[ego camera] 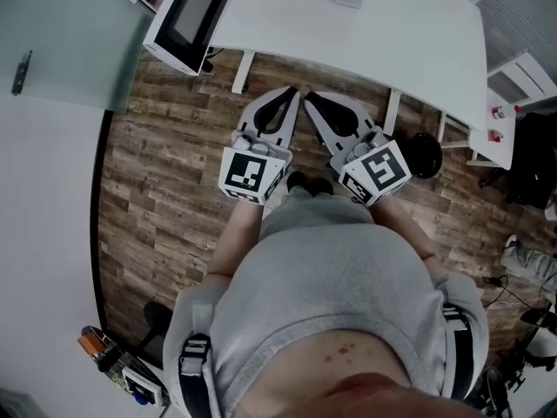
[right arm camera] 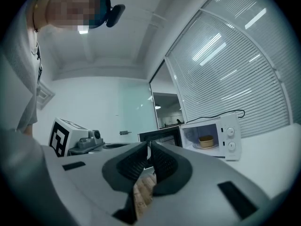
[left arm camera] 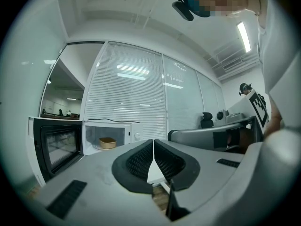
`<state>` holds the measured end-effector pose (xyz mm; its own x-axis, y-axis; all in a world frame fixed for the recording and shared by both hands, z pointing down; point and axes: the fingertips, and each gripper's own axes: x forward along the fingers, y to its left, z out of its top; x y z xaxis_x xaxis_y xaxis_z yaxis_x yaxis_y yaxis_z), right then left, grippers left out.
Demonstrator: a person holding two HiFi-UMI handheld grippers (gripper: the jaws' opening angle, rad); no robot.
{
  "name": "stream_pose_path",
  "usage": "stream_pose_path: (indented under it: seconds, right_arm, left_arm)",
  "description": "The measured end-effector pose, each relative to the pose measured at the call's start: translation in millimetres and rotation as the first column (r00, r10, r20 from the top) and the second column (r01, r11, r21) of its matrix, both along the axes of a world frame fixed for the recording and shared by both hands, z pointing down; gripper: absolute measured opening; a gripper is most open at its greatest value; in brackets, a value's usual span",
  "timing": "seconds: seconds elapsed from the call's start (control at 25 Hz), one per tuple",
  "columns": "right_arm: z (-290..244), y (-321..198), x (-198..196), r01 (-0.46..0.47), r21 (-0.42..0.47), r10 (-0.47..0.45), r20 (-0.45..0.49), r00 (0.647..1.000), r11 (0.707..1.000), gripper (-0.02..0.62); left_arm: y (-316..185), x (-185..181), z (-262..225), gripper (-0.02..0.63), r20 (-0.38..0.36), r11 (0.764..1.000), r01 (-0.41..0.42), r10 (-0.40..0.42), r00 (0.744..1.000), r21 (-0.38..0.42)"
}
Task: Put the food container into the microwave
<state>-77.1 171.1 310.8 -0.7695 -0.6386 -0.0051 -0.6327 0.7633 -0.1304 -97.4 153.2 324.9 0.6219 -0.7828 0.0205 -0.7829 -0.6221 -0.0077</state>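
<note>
Item: food container (left arm camera: 107, 142), tan, low, round. Sits inside the microwave (left arm camera: 113, 136), on the pale turntable plate (right arm camera: 207, 147) in the cavity; too small at this range to say if it is centred or near the front lip. Microwave door (left arm camera: 56, 147): swung wide open, to the microwave's left. Left gripper (left arm camera: 153, 142): jaws pressed together, nothing betw. them; held level, well apart from the microwave, over wood floor (ego camera: 174, 190) in front of the tabletop (ego camera: 392, 33). Right gripper (right arm camera: 148, 146): jaws likewise closed to a slit, empty, just beside the left one, same standoff from the microwave. Status, by judgement: placement looks done; only the door is left, if that counts. Risks: (1) door shut w/ container too near the front lip: door clips it, tips it or shoves it off the plate. (2) Closed gripper used as a pusher has a hard, narrow tip: may skid off the door, or slam it and jolt the microwave, which stands close to the tabletop's edge. (3) Either gripper swung in past the open door: snag. (4) Needless reach back into the microwave: container nudged.
</note>
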Motion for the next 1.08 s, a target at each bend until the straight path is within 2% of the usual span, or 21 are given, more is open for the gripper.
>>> stream_pose_path:
  seconds: [1.08]
  right_arm:
    - [-0.7,-2.3,6.1,0.020,0.015,-0.020,-0.005,1.000,1.000,0.080]
  left_arm:
    - [0.5,2.9,3.8,0.015,-0.010,1.000,0.027,-0.027,1.000,-0.008]
